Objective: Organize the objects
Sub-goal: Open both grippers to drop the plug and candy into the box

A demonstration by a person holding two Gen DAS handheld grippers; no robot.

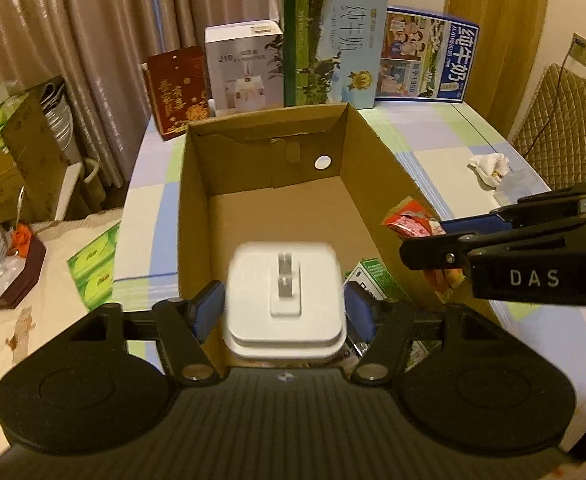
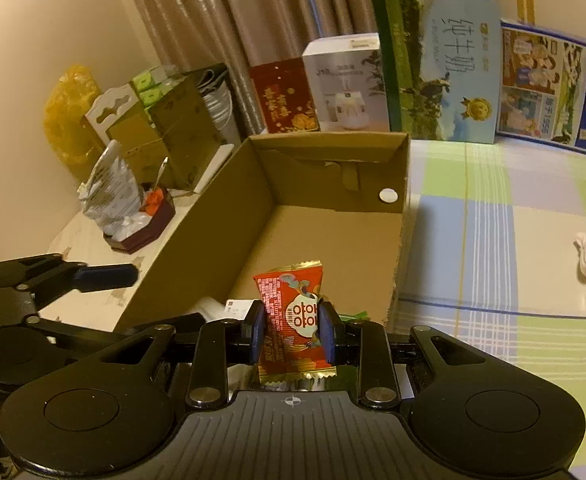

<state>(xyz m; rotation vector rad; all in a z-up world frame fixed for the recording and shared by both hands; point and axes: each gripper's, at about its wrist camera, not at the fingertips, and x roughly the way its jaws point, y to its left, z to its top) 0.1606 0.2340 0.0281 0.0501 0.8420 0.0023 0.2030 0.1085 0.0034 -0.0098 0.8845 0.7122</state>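
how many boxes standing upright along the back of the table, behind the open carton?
4, in a row from left: dark red box, white appliance box, tall green milk box, blue milk box at the right end. Anything behind them would be hidden.

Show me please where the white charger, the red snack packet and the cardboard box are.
white charger (image 1: 284,304): left wrist view, on its top face under the prongs.
red snack packet (image 2: 293,320): right wrist view, on its printed front.
cardboard box (image 1: 265,148): left wrist view, on its far inner wall.
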